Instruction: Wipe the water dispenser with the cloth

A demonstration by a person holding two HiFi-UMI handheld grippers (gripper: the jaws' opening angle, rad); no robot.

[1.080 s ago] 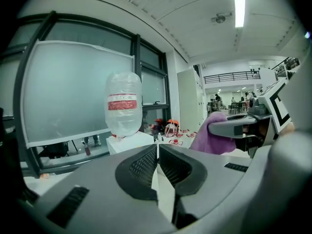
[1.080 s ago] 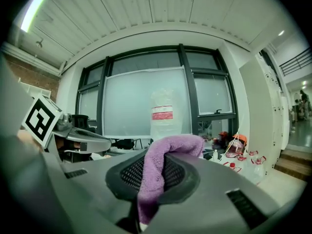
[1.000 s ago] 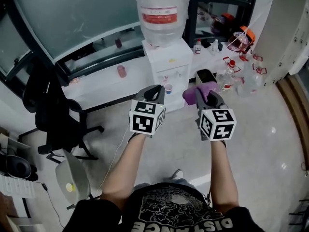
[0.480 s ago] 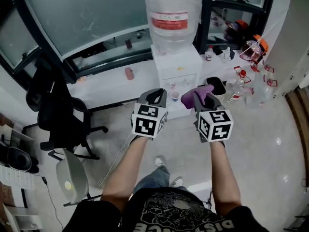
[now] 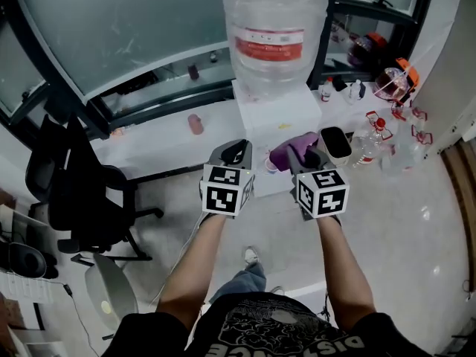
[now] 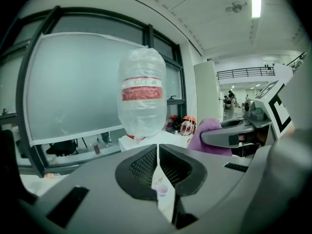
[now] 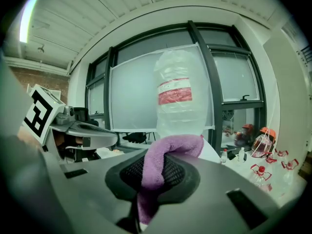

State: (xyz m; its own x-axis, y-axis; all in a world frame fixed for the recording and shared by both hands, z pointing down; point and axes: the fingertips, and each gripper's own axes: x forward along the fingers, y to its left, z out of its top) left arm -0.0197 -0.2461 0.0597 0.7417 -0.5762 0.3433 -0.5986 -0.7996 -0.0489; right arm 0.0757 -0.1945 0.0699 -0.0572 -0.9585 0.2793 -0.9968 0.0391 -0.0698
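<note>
Office corner, frosted window behind, pale floor: white water dispenser by the low sill, large inverted bottle on top, not yet touched. Just short of its front, purple cloth pinched between the fingers of the right gripper, a loose fold lying over them; left gripper alongside, fingers drawn to a slit, empty. Risk, by judgement: a hard swipe could drag the cloth free or rock the top-heavy bottle.

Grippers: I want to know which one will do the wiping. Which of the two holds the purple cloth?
The right gripper: the purple cloth is pinched between its jaws. The left gripper has its jaws together with nothing between them.
</note>
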